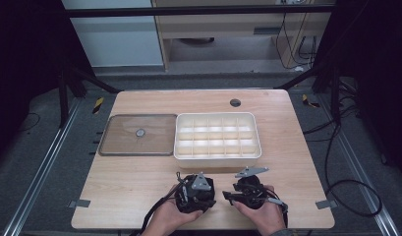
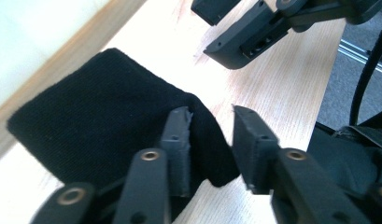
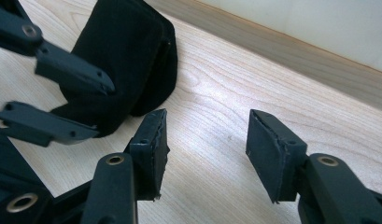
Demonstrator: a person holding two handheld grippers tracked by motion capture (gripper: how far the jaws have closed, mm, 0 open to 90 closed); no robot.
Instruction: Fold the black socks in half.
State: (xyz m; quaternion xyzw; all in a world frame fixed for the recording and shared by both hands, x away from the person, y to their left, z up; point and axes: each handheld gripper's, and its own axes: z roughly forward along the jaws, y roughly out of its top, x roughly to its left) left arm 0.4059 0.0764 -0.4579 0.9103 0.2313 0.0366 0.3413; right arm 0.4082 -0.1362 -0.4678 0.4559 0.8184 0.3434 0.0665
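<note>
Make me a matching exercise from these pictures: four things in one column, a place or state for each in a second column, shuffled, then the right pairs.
Things
1. black cloth
2. white divided box
3. clear lid
4. right gripper

Places or states
A. lies flat on the table, left of the box
B. jaws apart over bare wood, nothing between them
C. folded on the table, its edge between the left gripper's jaws
D. stands mid-table, its compartments empty

Pairs: 1-C, 2-D, 3-A, 4-B
</note>
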